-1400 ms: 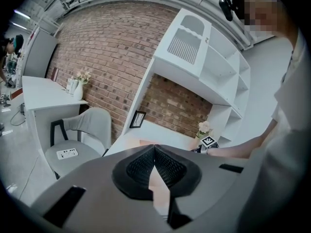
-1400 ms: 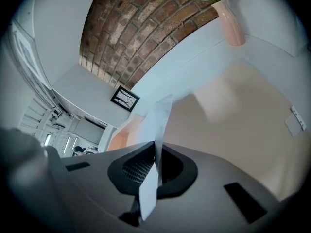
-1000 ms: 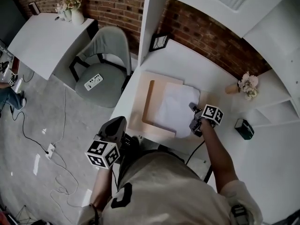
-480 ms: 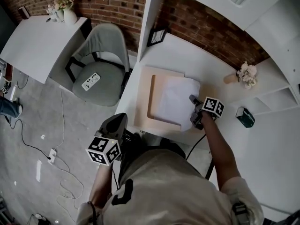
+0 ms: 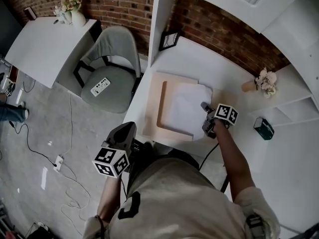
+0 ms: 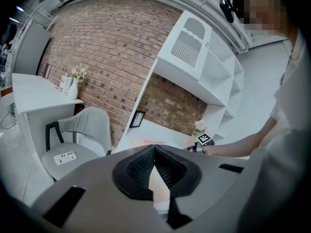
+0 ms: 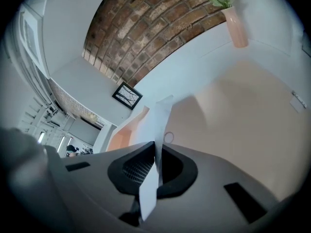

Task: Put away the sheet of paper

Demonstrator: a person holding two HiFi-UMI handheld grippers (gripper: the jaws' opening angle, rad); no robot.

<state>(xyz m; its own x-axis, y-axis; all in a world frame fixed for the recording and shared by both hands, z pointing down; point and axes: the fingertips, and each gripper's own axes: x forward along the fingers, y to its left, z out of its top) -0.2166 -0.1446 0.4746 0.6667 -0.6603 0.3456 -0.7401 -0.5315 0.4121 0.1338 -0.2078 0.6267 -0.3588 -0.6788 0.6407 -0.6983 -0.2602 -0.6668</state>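
Seen from your head camera, you stand at a white bench [image 5: 199, 61] set in a white shelving unit against a brick wall. A shallow peach-coloured tray [image 5: 160, 106] lies flat on the bench. The sheet of paper [image 5: 185, 107] is spread over the right part of the tray, white and mostly flat.

Your right gripper [image 5: 205, 118] reaches over the bench to the paper's right edge. In the right gripper view its jaws are pressed together on that edge, and the thin white sheet runs edge-on up between them and away toward the tray. The held edge is lifted off the surface, while the rest of the sheet lies on the tray.

Your left gripper [image 5: 125, 132] hangs low at your left side, off the bench and above the grey floor. In the left gripper view its jaws meet at the tips with nothing between them.

Further back on the bench a small black picture frame [image 5: 170, 41] leans in the left corner. A small vase of pale flowers [image 5: 263, 81] stands to the right, well apart from the tray. A dark green box [image 5: 263, 128] sits on the white surface beyond your right arm. A grey chair [image 5: 113, 49] stands to the left of the bench.
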